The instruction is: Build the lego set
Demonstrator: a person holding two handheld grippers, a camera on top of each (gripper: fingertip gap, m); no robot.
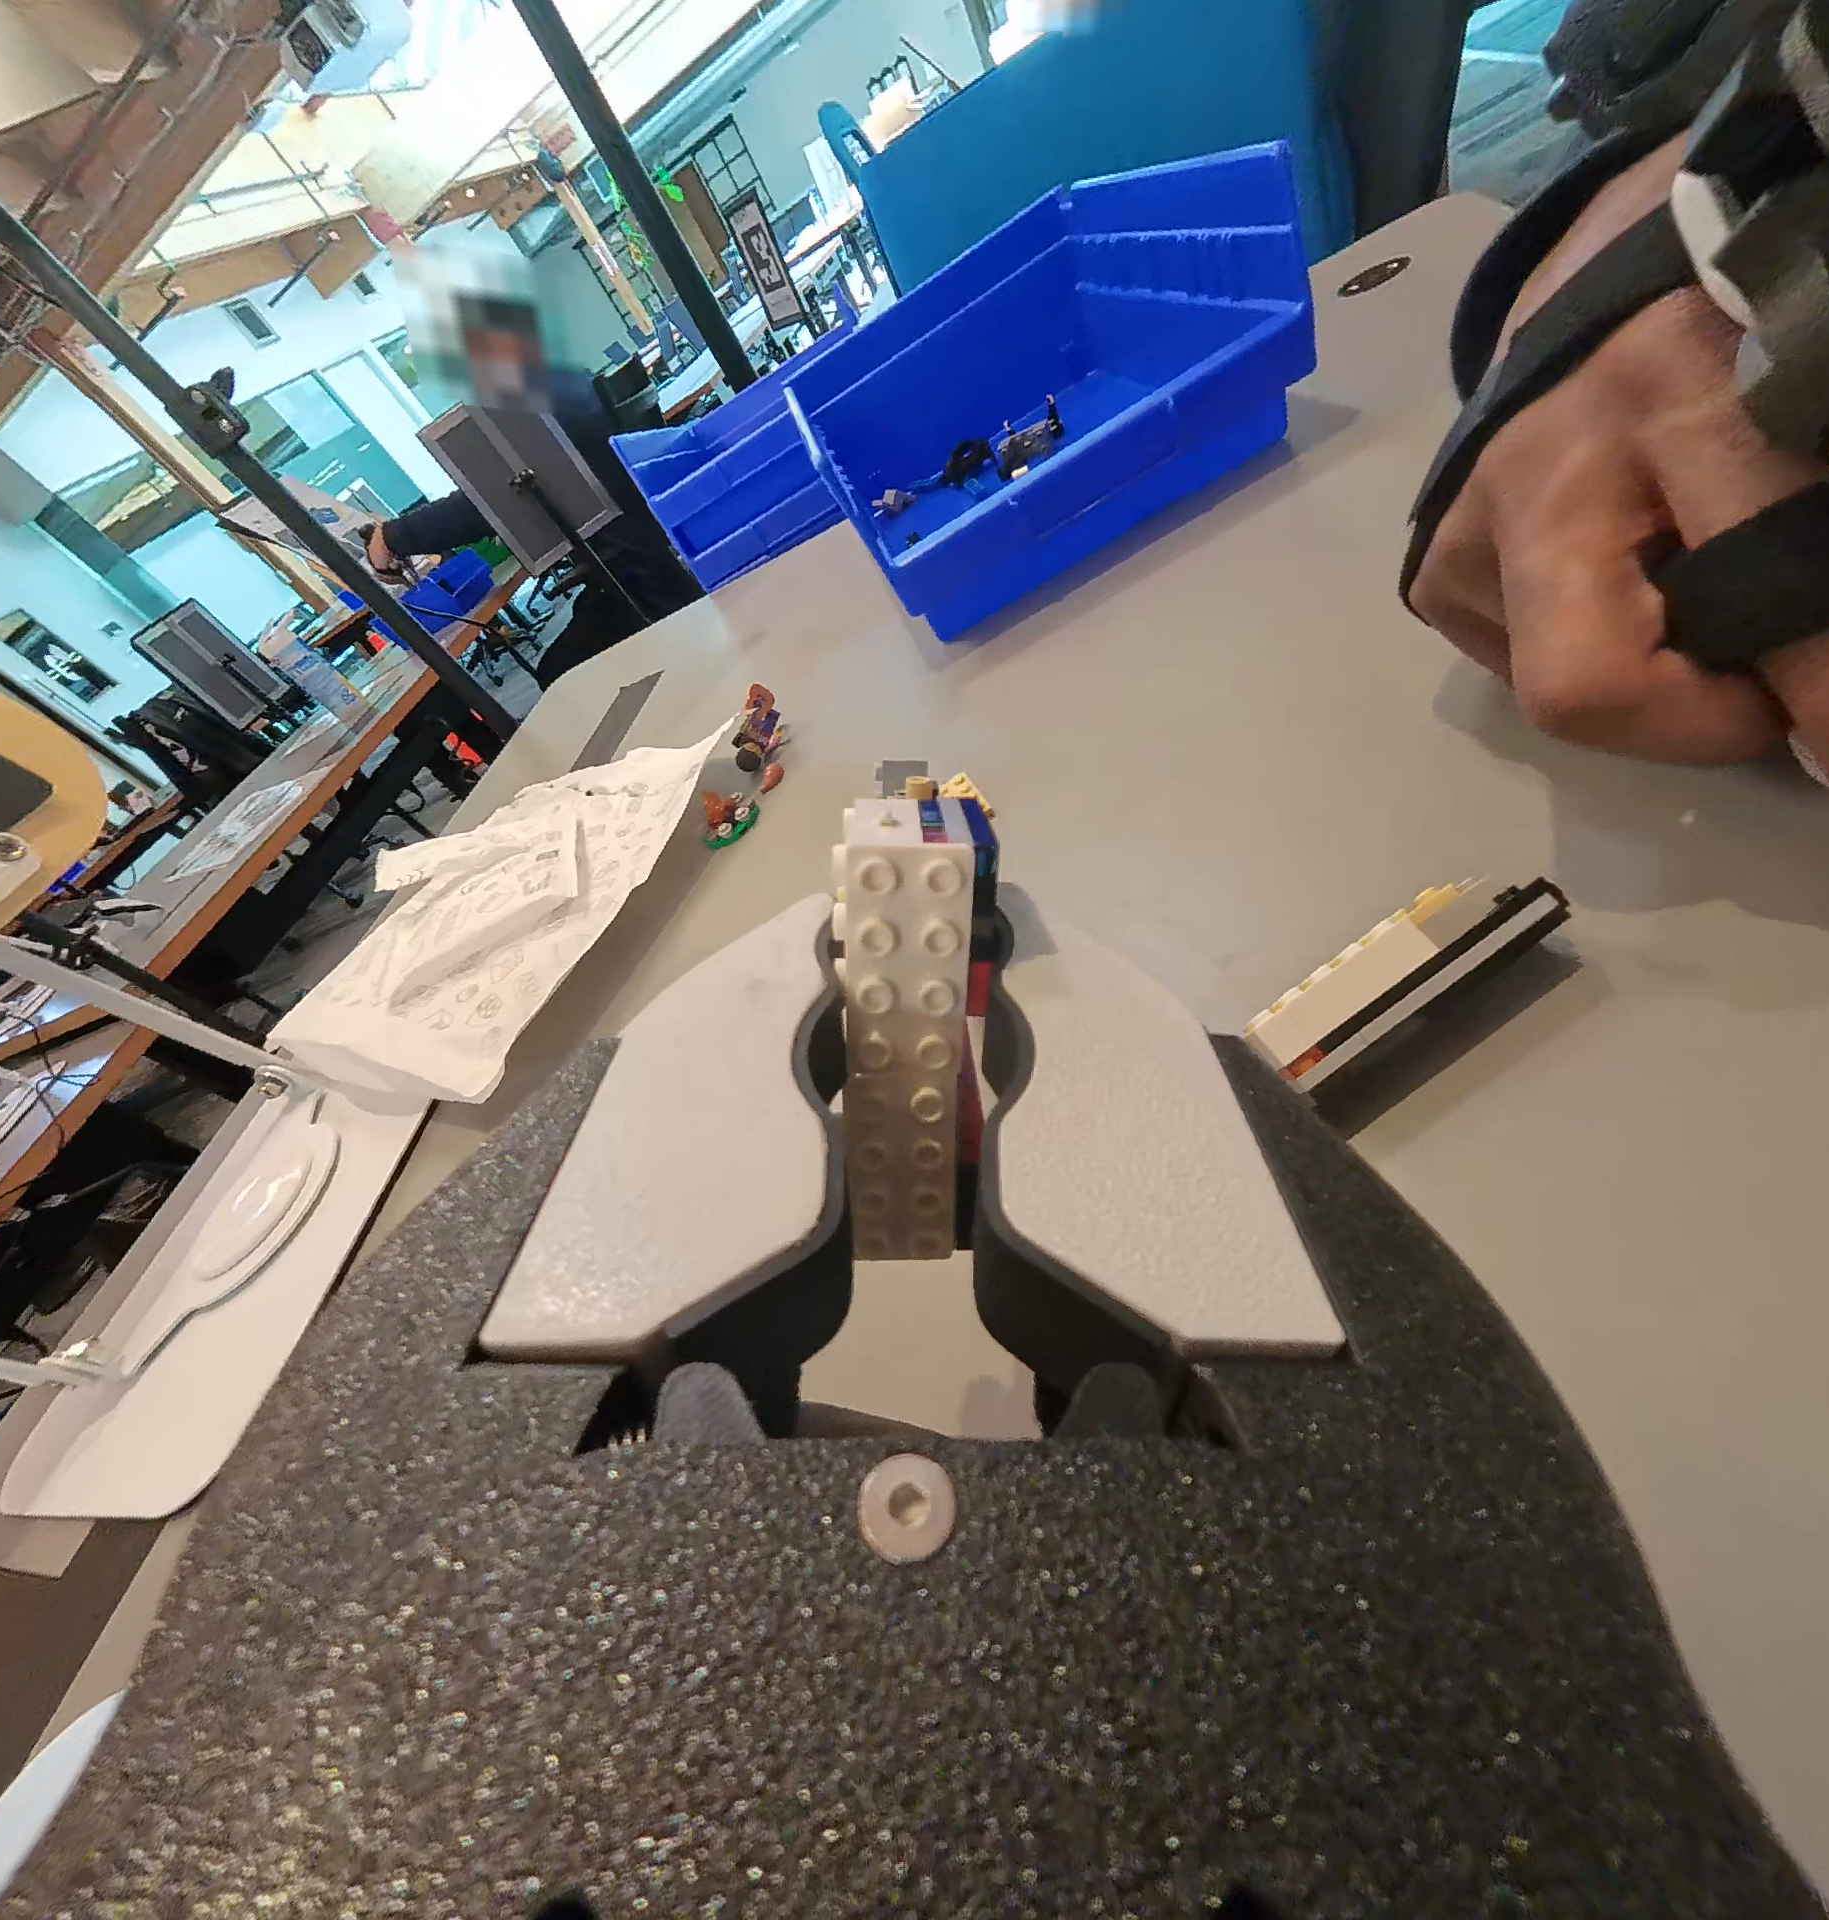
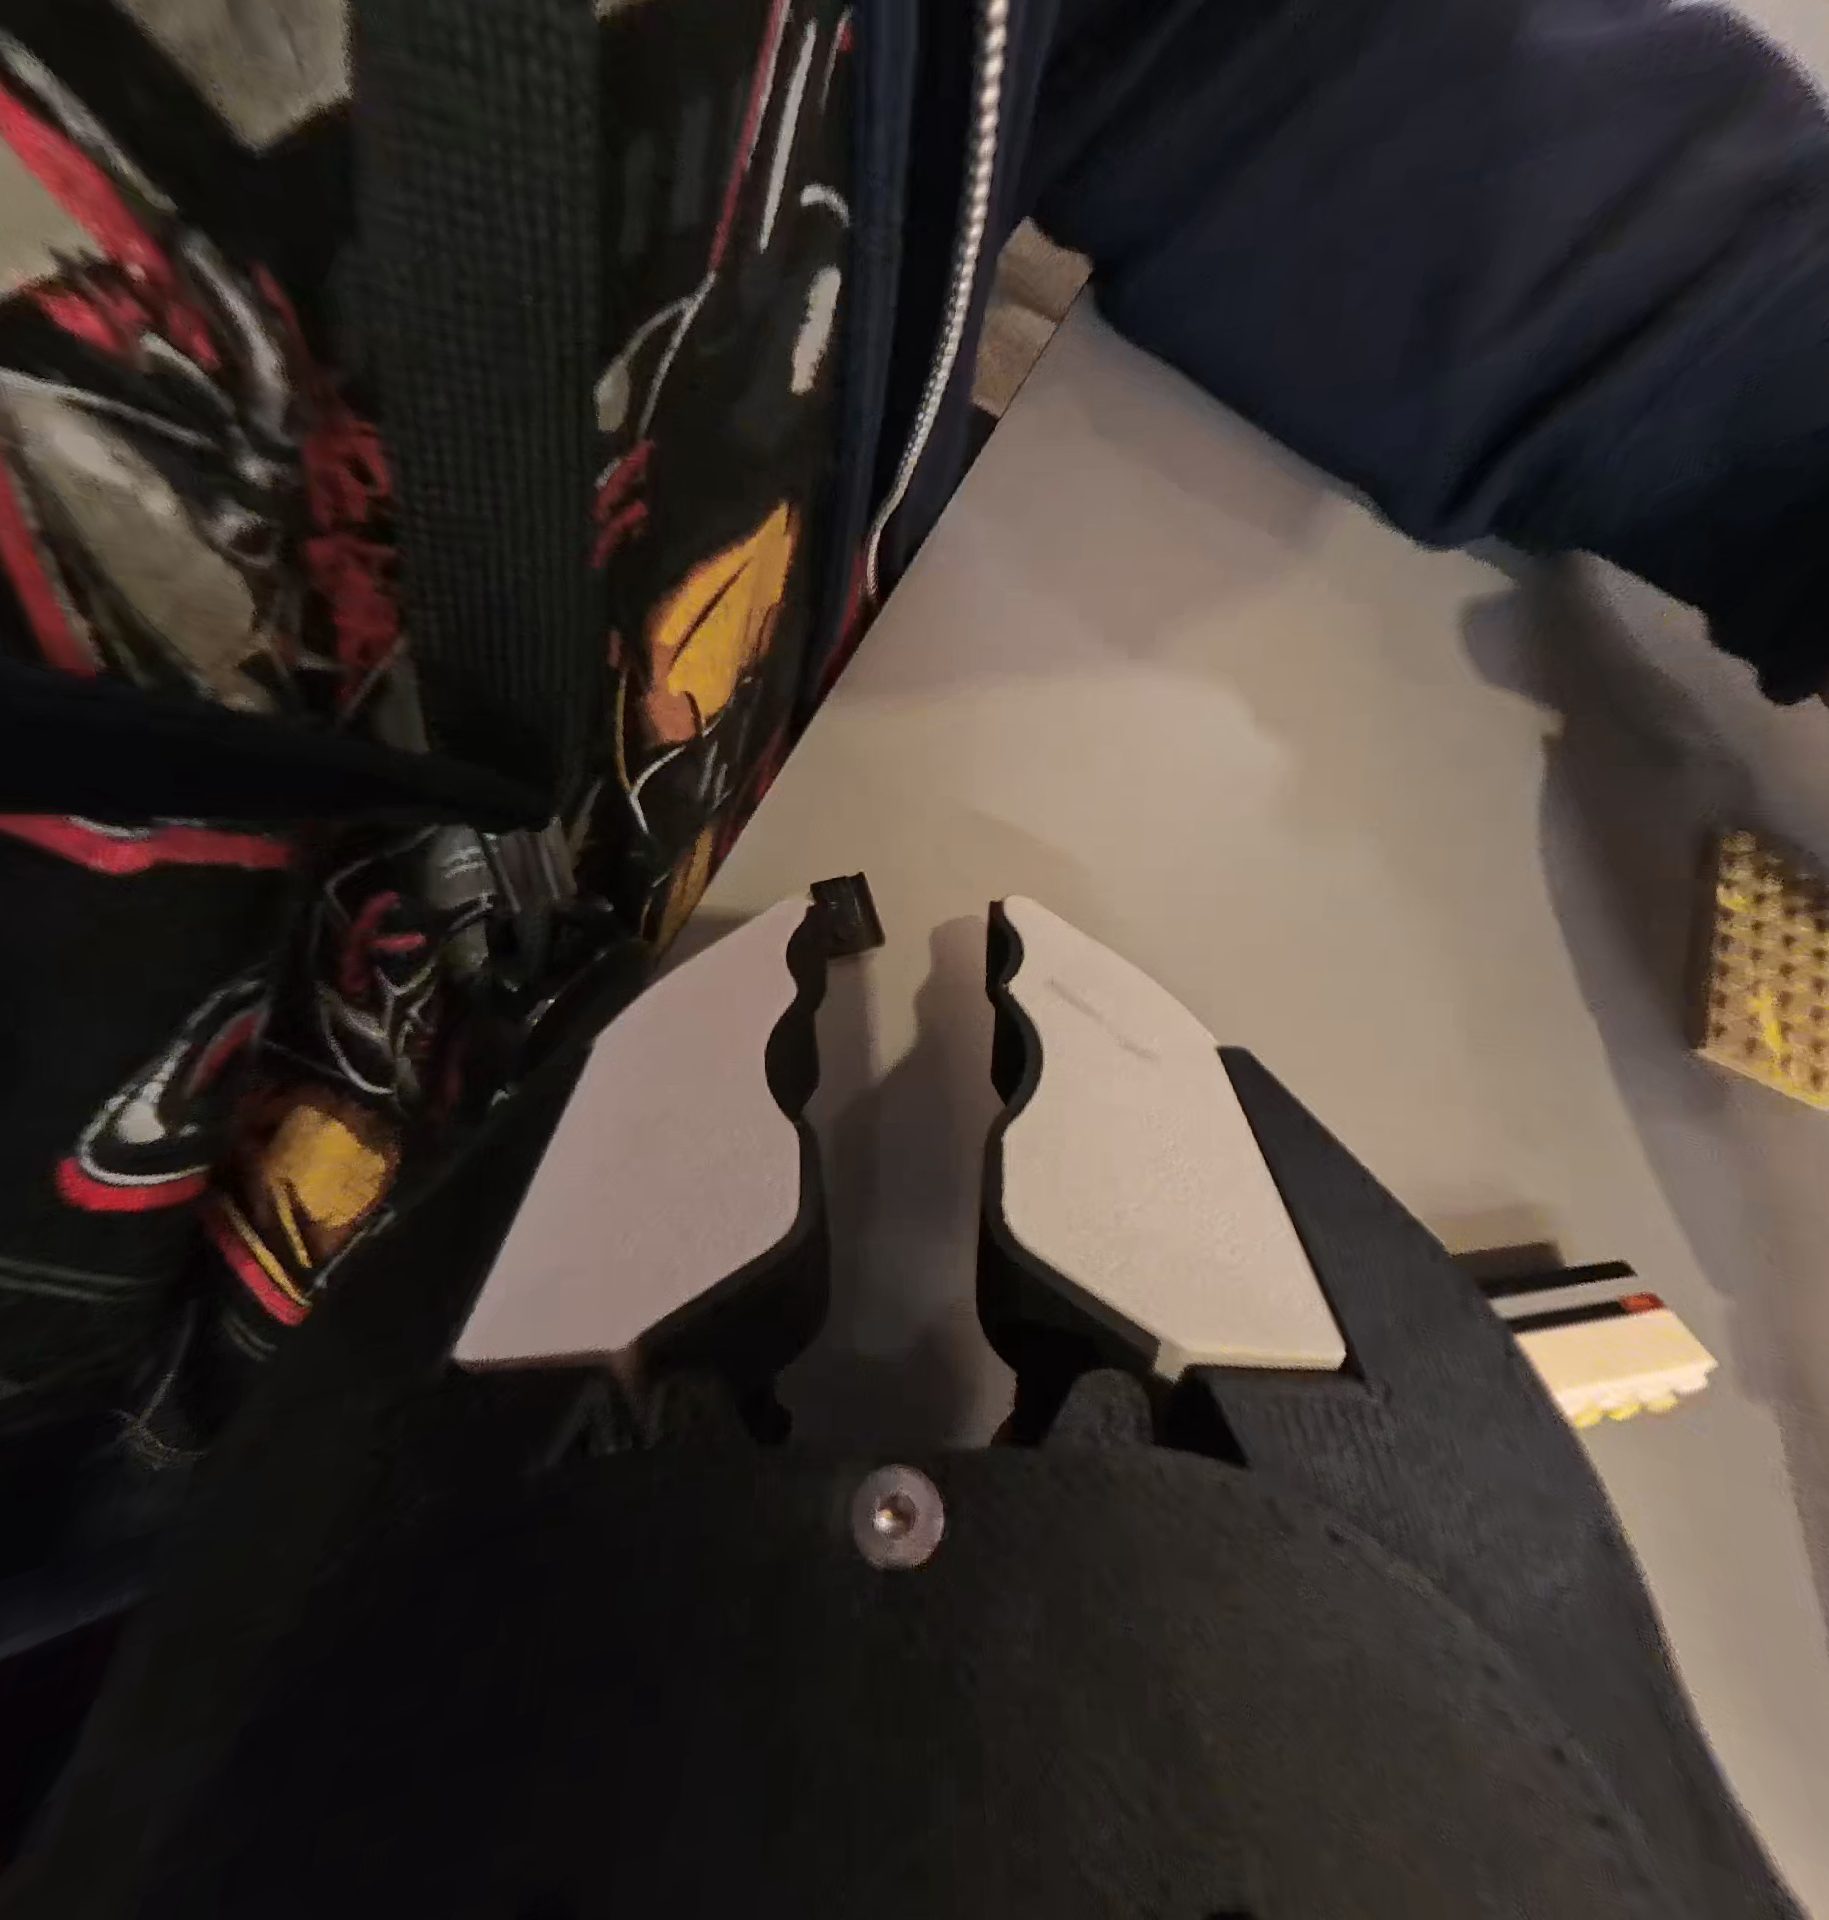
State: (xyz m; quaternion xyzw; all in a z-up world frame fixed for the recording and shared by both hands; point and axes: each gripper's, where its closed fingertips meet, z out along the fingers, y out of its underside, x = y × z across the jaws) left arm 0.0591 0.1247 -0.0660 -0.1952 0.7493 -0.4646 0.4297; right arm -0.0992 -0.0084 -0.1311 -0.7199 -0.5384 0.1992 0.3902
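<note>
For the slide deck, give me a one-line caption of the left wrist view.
Left gripper clamps a white-fronted brick stack above a grey table, blue bins behind.

Left wrist view: bright daylight from background windows (image 1: 297, 436), slightly overexposed; strong wide-angle bending at edges.
Right wrist view: dim, warm cast; patterned garment (image 2: 266, 520) motion-blurred; shadows possibly from overhead lighting.

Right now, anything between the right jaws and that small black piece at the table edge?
Nothing visible. The black piece lies on the table at the left fingertip of the open right gripper.
</note>
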